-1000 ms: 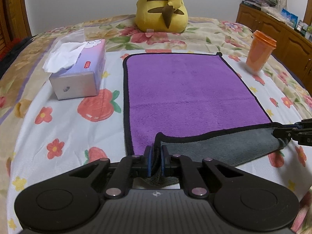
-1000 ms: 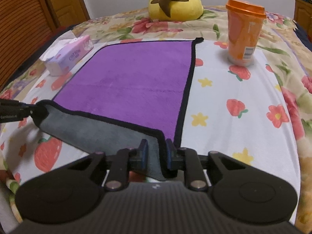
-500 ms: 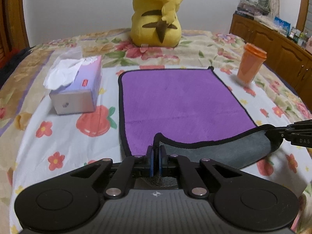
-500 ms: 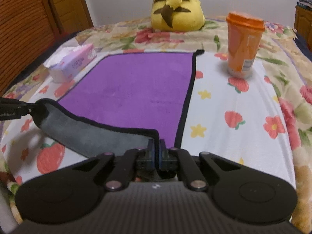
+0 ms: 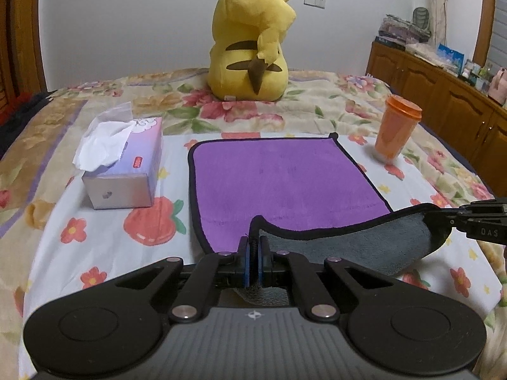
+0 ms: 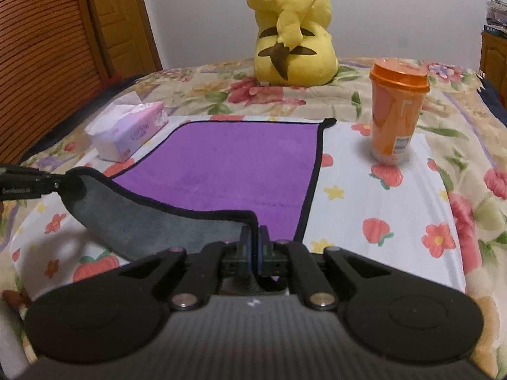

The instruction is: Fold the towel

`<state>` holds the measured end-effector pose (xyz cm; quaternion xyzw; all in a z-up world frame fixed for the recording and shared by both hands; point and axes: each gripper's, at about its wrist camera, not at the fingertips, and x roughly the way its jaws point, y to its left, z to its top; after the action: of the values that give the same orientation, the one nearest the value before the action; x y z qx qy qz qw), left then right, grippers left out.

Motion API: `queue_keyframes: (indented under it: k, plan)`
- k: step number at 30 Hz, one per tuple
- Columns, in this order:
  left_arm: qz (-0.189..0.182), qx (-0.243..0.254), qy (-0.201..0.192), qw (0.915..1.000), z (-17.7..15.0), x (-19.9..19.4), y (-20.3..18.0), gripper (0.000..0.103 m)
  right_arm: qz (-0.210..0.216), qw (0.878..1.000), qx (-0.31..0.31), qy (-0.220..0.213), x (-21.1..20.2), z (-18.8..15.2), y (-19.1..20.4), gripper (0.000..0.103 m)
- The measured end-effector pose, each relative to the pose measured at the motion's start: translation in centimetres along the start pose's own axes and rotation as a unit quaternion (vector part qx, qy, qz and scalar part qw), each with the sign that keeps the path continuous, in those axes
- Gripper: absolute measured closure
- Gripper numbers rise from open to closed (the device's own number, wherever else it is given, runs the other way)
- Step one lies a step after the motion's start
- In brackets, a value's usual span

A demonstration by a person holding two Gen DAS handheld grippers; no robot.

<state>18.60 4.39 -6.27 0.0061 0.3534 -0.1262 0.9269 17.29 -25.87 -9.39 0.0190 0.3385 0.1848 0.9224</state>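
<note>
A purple towel (image 5: 285,177) with a black hem and grey underside lies on the flowered bed sheet; it also shows in the right wrist view (image 6: 234,161). My left gripper (image 5: 252,261) is shut on the towel's near left corner. My right gripper (image 6: 253,253) is shut on the near right corner. Both corners are lifted off the bed, so the near edge hangs between them with the grey underside (image 5: 355,247) showing. The right gripper appears at the right edge of the left wrist view (image 5: 475,218), the left gripper at the left edge of the right wrist view (image 6: 28,183).
A tissue box (image 5: 123,171) sits left of the towel. An orange lidded cup (image 5: 396,129) stands to its right. A yellow plush toy (image 5: 250,41) sits at the far end of the bed. Wooden cabinets (image 5: 443,85) line the right wall, a wooden door (image 6: 120,15) the left.
Both grippers have risen and tilted up, lifting the near edge higher. The right gripper's jaws have closed fully on its corner. More of the room shows behind the plush toy.
</note>
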Motion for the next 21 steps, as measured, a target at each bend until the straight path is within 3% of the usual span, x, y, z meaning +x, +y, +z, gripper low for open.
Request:
queue_keyframes:
  k: [21]
  plan:
    - [0.013, 0.017, -0.03, 0.9993, 2.2, -0.4, -0.3, 0.095, 0.005, 0.999, -0.007, -0.04, -0.5, 1.7, -0.3, 0.099]
